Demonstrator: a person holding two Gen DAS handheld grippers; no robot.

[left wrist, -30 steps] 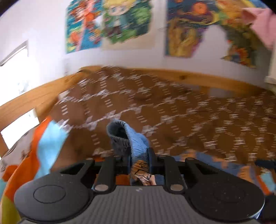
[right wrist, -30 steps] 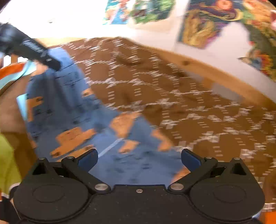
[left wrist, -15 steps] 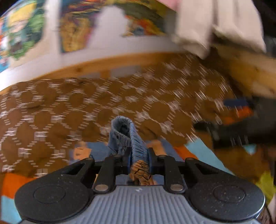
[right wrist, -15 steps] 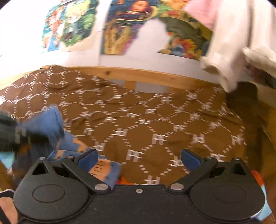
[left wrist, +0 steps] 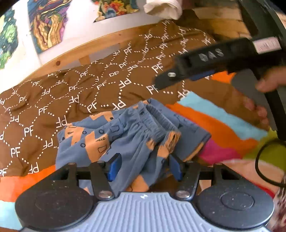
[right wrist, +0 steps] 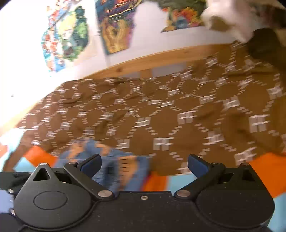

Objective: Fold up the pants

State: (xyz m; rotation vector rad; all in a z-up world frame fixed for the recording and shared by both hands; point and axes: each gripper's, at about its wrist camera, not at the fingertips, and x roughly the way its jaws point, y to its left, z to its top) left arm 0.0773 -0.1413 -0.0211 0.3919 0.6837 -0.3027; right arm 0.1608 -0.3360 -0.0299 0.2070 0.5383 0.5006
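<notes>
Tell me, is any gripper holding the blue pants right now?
No. The left gripper is opening, its pads off the pants lying between them. The right gripper is open and empty.

The right wrist view is all blurry; the pants [right wrist: 114, 167] look smeared, so their pattern cannot be read; the left gripper [left wrist: 143, 167] hides the near part of the pants; the posters [left wrist: 48, 23] get cut off at the top edge.

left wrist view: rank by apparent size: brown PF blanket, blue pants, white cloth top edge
1. brown PF blanket
2. blue pants, though nearness to the camera inflates them
3. white cloth, far off and cropped
</notes>
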